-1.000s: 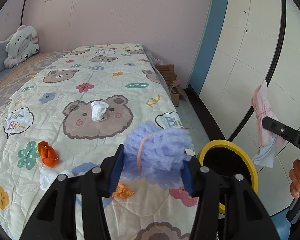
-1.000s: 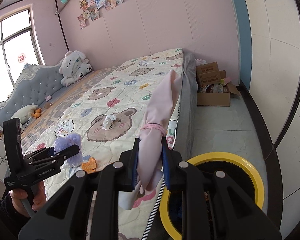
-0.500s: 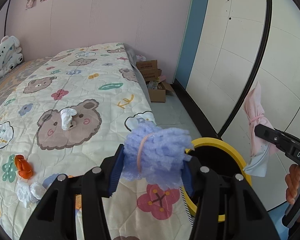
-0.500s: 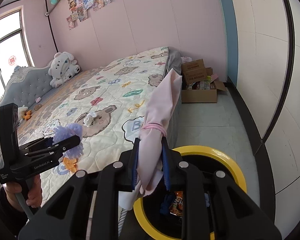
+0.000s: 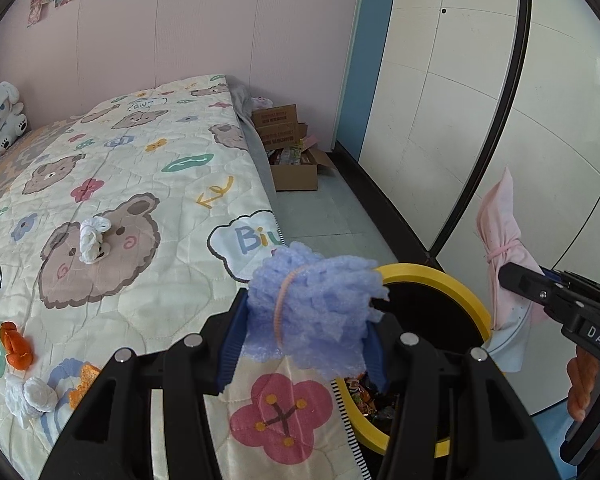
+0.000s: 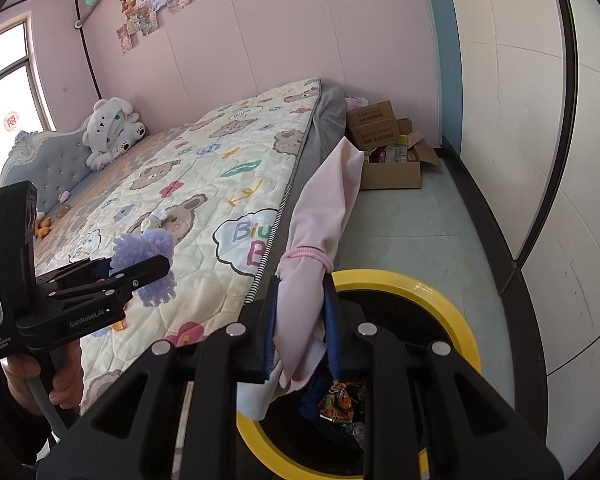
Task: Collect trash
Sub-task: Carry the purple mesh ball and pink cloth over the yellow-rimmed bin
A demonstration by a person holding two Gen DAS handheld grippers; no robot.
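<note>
My left gripper (image 5: pixel 302 340) is shut on a fluffy lilac foam wad (image 5: pixel 312 308) tied with a pink band, held at the bed's corner beside the yellow-rimmed bin (image 5: pixel 440 280). My right gripper (image 6: pixel 302 332) is shut on a pink cloth bundle (image 6: pixel 320 220) tied with a pink band, hanging over the bin (image 6: pixel 440 300), which holds wrappers. On the quilt lie a white crumpled wad (image 5: pixel 94 238), an orange scrap (image 5: pixel 16 346), another white wad (image 5: pixel 30 396) and an orange piece (image 5: pixel 82 380). The left gripper (image 6: pixel 140 268) also shows in the right wrist view, the right gripper (image 5: pixel 520 280) in the left.
The bed (image 5: pixel 140 160) with a bear-print quilt fills the left. Cardboard boxes (image 5: pixel 288 148) stand on the floor by the far wall. White wardrobe doors (image 5: pixel 480 120) run along the right. A plush toy (image 6: pixel 112 128) sits near the headboard.
Both grippers have moved toward the bin and sunk a little, each keeping its bundle. The bin's opening now sits closer under the right gripper, and the bed has slid left in both views.
</note>
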